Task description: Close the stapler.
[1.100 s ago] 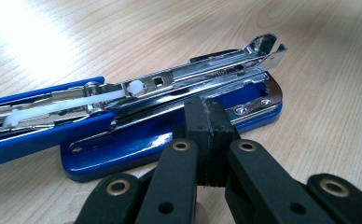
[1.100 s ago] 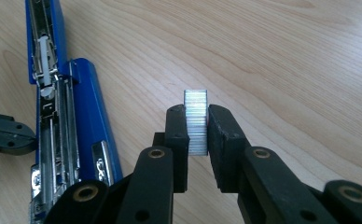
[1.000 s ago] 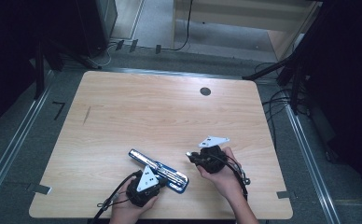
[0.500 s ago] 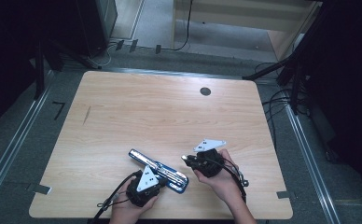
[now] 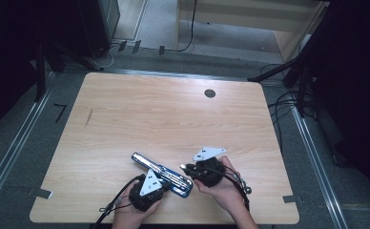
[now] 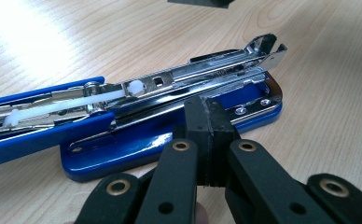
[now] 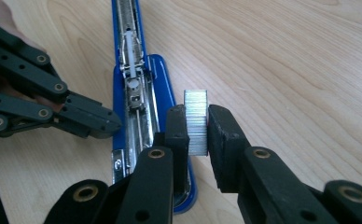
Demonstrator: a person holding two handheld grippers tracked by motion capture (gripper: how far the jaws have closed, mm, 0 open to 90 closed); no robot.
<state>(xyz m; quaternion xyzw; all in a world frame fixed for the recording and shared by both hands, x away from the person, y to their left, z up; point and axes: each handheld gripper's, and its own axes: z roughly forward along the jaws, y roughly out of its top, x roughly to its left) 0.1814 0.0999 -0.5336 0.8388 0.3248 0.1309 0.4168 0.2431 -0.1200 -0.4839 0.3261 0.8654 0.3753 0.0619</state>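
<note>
My work sits on a light wooden tabletop (image 5: 140,124) with rounded corners. Near its far edge I see 1 dark round hole (image 5: 210,93). A short dark streak (image 5: 88,117) marks the wood toward the left. Grey floor (image 5: 11,157) surrounds it, with a metal rail (image 5: 9,160) along the left and another rail (image 5: 316,162) along the right. Black cables (image 5: 281,102) trail beyond the right far corner. A pale wooden cabinet (image 5: 250,19) stands farther back.
</note>
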